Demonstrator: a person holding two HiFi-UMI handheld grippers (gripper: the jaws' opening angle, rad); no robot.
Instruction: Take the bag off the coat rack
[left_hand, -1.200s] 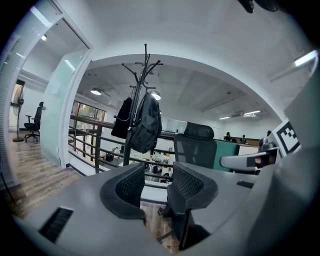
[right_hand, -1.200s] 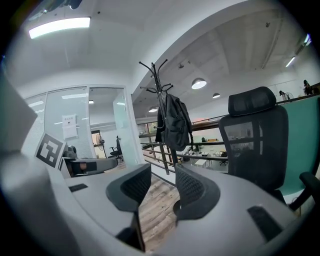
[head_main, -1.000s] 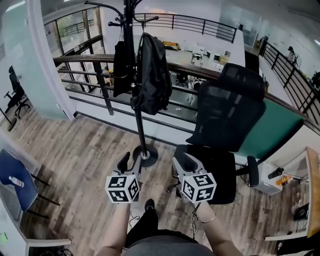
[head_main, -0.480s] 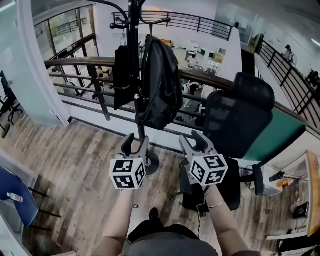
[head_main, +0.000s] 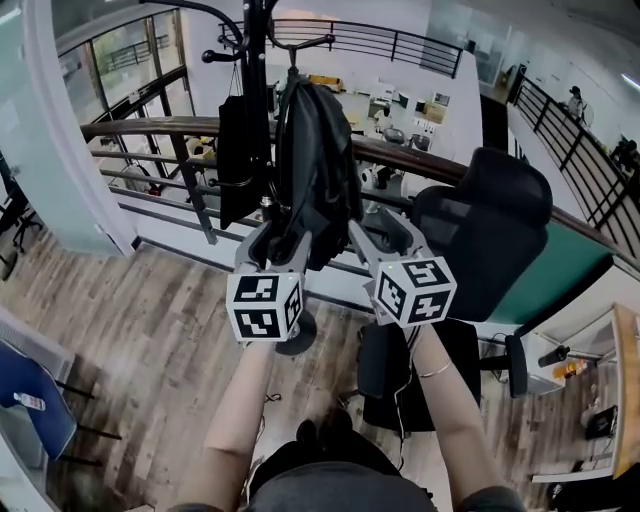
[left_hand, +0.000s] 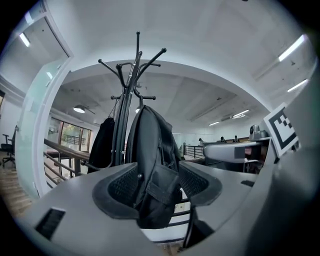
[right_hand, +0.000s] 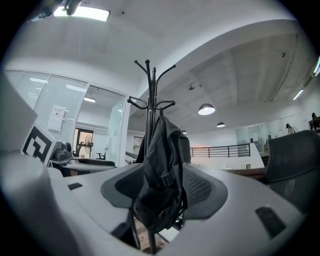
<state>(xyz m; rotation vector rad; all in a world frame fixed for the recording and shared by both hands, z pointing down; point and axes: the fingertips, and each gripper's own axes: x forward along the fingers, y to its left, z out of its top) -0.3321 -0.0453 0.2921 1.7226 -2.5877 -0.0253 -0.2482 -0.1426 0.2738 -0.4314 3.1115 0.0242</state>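
A black backpack (head_main: 315, 170) hangs from a hook of the black coat rack (head_main: 262, 60). A second dark item (head_main: 238, 140) hangs on the rack's left side. Both grippers are raised in front of the backpack's lower half. My left gripper (head_main: 272, 243) is at its lower left and my right gripper (head_main: 382, 228) at its lower right. Each one's jaws are opening. In the left gripper view the backpack (left_hand: 152, 150) shows in the gap of the left gripper (left_hand: 157, 187), beyond the pads. The right gripper view frames the backpack (right_hand: 167, 150) the same way past the right gripper (right_hand: 164, 192). Neither holds anything.
A black mesh office chair (head_main: 490, 230) stands close on the right. A wooden-topped railing (head_main: 150, 130) runs behind the rack over a drop to a lower floor. The rack's round base (head_main: 295, 335) sits on the wood floor by my feet. A blue chair (head_main: 30, 400) is at far left.
Both grippers rose from knee height and moved forward until they flank the backpack's lower part. Their jaws have spread wider. The view has closed in on the rack.
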